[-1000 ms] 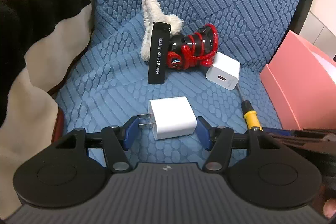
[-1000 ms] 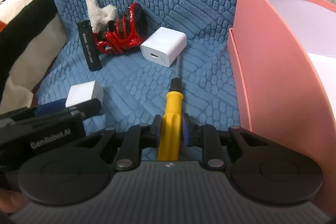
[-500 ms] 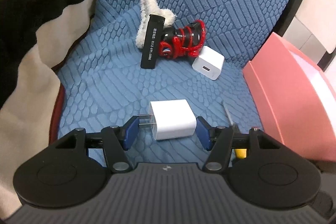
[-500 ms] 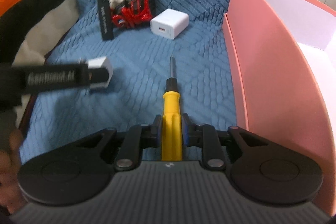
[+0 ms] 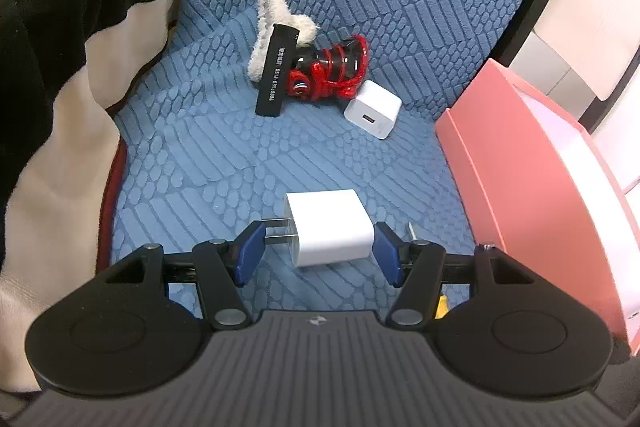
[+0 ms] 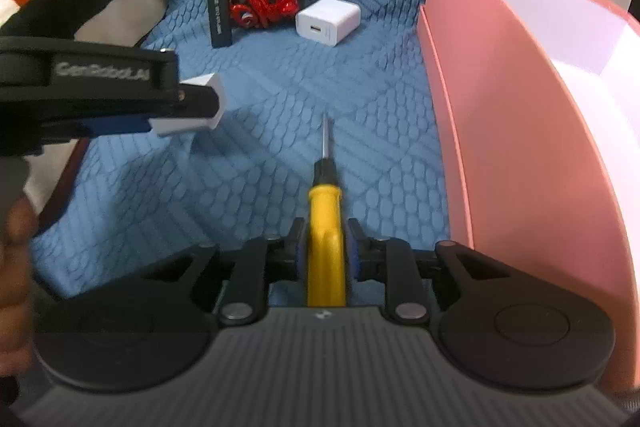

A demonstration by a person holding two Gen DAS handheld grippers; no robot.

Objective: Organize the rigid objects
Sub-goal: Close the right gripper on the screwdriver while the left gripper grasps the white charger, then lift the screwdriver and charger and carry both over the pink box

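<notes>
My left gripper [image 5: 318,249] is shut on a white plug charger [image 5: 328,227] and holds it above the blue cushion [image 5: 240,155]. The charger also shows in the right wrist view [image 6: 192,107], raised at the left. My right gripper [image 6: 323,247] is shut on a yellow-handled screwdriver [image 6: 325,211], its shaft pointing forward above the cushion. A second white charger [image 5: 373,109] [image 6: 328,21], a black lighter [image 5: 277,71] [image 6: 218,10] and a red and black toy [image 5: 328,71] [image 6: 266,3] lie at the back of the cushion.
A pink open box [image 5: 532,187] [image 6: 520,107] stands along the right side. A fluffy white hair clip [image 5: 272,15] lies behind the lighter. A black, white and orange blanket [image 5: 52,67] is heaped on the left. A white wall is behind the box.
Both grippers have risen and pulled back, lifting the charger and the screwdriver off the cushion. The objects at the back look farther away.
</notes>
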